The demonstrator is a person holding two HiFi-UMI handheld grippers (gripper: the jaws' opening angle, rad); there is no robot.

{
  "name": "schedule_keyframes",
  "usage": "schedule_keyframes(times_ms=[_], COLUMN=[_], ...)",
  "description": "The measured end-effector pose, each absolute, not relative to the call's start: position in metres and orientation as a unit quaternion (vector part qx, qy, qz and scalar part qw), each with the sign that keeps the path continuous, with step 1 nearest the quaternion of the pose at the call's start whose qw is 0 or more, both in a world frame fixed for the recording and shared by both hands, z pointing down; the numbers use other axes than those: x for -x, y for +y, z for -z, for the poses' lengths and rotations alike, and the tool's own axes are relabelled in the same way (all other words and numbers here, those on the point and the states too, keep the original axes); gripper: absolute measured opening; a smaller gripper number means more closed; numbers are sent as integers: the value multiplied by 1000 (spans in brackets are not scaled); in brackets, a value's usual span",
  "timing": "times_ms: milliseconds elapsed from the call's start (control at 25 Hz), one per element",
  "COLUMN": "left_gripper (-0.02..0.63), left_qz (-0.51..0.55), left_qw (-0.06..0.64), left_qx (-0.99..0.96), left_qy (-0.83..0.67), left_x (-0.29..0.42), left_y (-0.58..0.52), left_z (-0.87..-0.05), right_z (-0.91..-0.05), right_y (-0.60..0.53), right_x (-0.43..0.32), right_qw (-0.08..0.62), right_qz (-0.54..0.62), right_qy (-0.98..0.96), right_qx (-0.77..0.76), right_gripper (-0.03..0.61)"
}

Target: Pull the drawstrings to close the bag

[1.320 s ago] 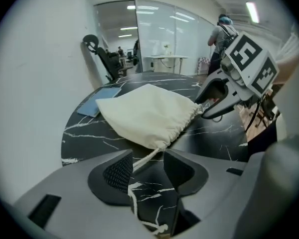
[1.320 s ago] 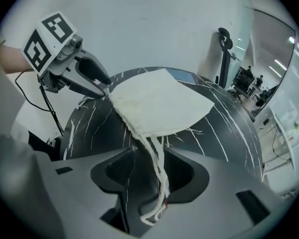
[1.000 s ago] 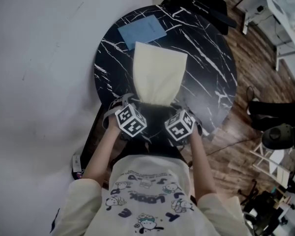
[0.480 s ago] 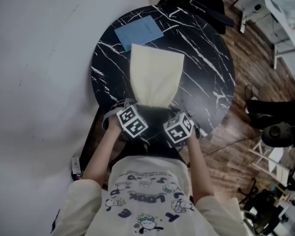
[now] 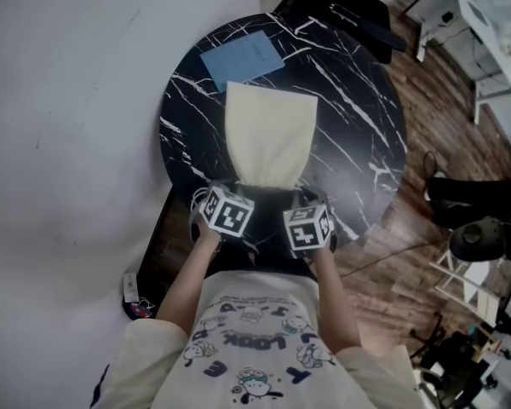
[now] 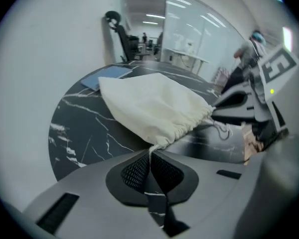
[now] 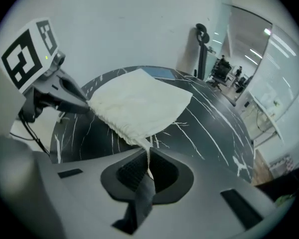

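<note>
Starting at the left with the left gripper (image 6: 150, 158): tipped steeply nose-down at the near edge of the round black marble table (image 5: 358, 83). Jaws have just been closing and are now pressed together on the left drawstring (image 6: 150, 149), a thin white cord running from between the mesh pads up to the gathered mouth of the bag.

Moving right to the bag (image 5: 268, 139) itself: cream cloth, lying flat on the tabletop, reaching away from the two grippers. Mouth toward the person and puckered (gathers show all along the hem). Closed bottom pointing away toward a blue sheet (image 5: 243, 58), which lies near the table's far edge, just beyond the bag's far end.

Finishing at the right with the right gripper (image 7: 148, 158): likewise tipped downward at the near rim, level with its partner and apart from it. Jaws clamped together on the right drawstring (image 7: 148, 148), the cord pinched between the pads and leading straight up into the bunched hem at that corner of the bag's mouth.
</note>
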State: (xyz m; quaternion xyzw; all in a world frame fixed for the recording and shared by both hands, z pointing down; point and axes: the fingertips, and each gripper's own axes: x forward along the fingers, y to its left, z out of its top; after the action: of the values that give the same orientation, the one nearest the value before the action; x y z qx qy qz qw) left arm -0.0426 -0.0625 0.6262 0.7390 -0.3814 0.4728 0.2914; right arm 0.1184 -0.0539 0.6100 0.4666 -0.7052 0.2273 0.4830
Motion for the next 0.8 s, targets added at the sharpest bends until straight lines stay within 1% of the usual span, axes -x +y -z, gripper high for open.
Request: schedule_keyframes(times_ms=[80, 160, 280, 440, 560, 800], left_gripper=[46, 46, 46, 46, 46, 46], left_qz=[-411, -366, -339, -328, -303, -246], left_qw=[342, 379, 425, 428, 449, 484], left_qx=[-732, -721, -700, -697, -690, -671], left_qy=[-421, -450, -462, -472, -480, -505], left_x=[43, 44, 43, 44, 43, 45], left_y=[-71, -74, -63, -61, -60, -64], left_z=[-621, -618, -624, -622, -619, -612], right_z=[-606, -605, -603, -598, -594, -587], right_y=[-54, -53, -53, -54, -54, -55], right_x=[-119, -120, -123, -132, -138, -136], right_qw=[436, 384, 329, 291, 252, 124], right_qz=[-277, -328, -374, -395, -415, -496], right_qy=[-696, -687, -671, -656, -646, -611], right_qx=[-499, -522, -549, -573, -589, -604], right_gripper=[21, 21, 21, 21, 21, 20])
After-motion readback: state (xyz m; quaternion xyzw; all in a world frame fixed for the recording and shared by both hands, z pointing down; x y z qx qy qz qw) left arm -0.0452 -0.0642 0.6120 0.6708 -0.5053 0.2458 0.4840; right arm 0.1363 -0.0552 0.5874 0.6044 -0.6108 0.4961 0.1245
